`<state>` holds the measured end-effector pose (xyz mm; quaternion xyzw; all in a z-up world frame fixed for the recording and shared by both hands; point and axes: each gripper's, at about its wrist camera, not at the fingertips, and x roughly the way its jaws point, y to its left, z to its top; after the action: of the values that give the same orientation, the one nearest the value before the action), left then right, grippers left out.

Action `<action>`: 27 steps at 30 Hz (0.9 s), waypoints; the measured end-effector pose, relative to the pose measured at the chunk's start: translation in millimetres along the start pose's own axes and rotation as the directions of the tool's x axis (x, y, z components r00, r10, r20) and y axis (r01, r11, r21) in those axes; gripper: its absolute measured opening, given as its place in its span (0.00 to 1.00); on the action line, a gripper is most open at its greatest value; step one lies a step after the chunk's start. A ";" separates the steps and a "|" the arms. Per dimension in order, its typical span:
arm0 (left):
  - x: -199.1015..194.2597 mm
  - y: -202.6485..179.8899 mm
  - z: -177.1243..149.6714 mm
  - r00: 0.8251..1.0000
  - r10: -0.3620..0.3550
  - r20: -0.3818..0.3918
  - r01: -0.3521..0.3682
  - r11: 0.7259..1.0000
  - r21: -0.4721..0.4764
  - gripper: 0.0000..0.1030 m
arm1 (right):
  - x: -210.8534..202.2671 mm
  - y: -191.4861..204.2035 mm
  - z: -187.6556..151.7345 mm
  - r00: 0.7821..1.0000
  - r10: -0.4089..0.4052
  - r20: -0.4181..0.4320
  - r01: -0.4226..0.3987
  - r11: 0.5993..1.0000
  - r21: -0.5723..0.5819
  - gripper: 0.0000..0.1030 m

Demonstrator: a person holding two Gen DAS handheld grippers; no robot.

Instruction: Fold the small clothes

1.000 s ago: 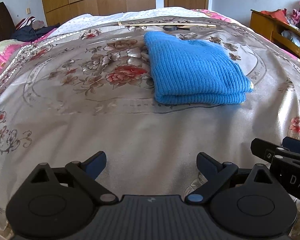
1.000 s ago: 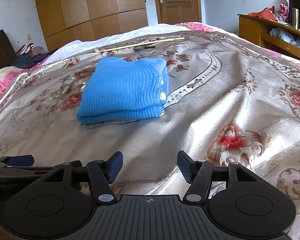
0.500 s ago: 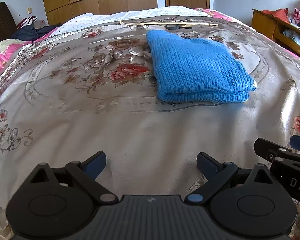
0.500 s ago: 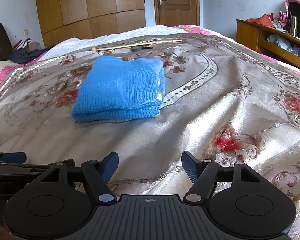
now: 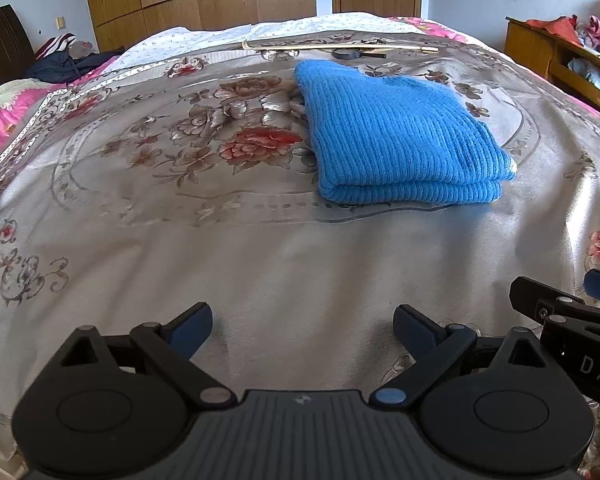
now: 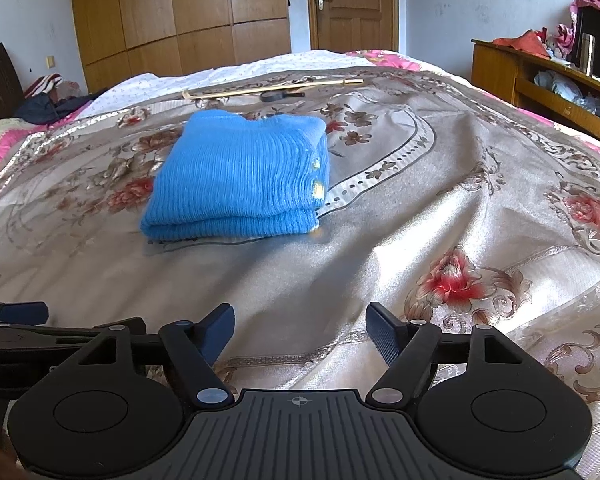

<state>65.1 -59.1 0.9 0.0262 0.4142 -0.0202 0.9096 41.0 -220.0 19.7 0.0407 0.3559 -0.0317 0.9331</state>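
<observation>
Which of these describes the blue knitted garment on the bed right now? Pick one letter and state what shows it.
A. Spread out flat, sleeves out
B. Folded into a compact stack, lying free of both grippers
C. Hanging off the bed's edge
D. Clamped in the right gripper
B: the blue knitted garment lies in folded layers on the bedspread, well beyond the empty left gripper and the empty, opening right gripper.

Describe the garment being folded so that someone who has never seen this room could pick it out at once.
Start from the big bed with the beige floral bedspread. Near its middle lies the blue knitted sweater, folded into a thick rectangle with its doubled edge facing the cameras. It is the only bright blue ribbed knit there; the thin wooden stick and the small black ring lie beyond it.
</observation>
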 end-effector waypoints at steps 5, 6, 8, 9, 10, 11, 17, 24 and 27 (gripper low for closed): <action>-0.7 1.0 0.0 1.000 -0.002 0.004 0.002 1.000 -0.008 1.00 | -0.5 -0.7 -0.4 1.000 0.008 0.008 -0.008 1.000 0.005 0.72; -0.8 1.2 0.2 1.000 -0.002 0.005 0.002 1.000 -0.009 1.00 | -0.8 -0.7 -0.4 1.000 0.009 0.009 -0.009 1.000 0.005 0.72; -1.1 1.9 0.6 1.000 -0.006 0.006 0.006 1.000 -0.013 1.00 | -2.0 -0.6 -0.3 1.000 0.009 0.017 -0.009 1.000 0.004 0.72; -1.5 2.1 0.7 1.000 -0.007 0.008 0.007 1.000 -0.014 1.00 | -2.8 -0.5 -0.4 1.000 0.009 0.021 -0.009 1.000 0.003 0.72; -2.0 2.1 0.8 1.000 -0.007 0.010 0.007 1.000 -0.014 1.00 | -3.2 -0.4 -0.4 1.000 0.009 0.024 -0.009 1.000 0.003 0.72; -2.5 2.1 0.8 1.000 -0.006 0.011 0.006 1.000 -0.013 1.00 | -3.5 -0.2 -0.2 1.000 0.009 0.025 -0.009 1.000 0.003 0.72; -4.1 3.4 0.9 1.000 -0.010 0.019 0.010 1.000 -0.019 1.00 | -4.5 -0.8 0.1 0.999 0.012 0.034 -0.012 1.000 0.005 0.72; -5.1 4.0 1.5 1.000 -0.010 0.023 0.010 1.000 -0.022 1.00 | -4.6 -1.9 0.2 0.999 0.020 0.031 -0.021 1.000 0.019 0.73; -5.7 5.0 2.4 1.000 -0.011 0.026 0.012 1.000 -0.026 1.00 | -5.6 -1.4 0.2 0.999 0.009 0.038 -0.010 1.000 0.021 0.75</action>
<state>63.5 -54.2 7.0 0.0115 0.4028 -0.0203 0.9150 36.9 -221.2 23.5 0.0516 0.3376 -0.0318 0.9393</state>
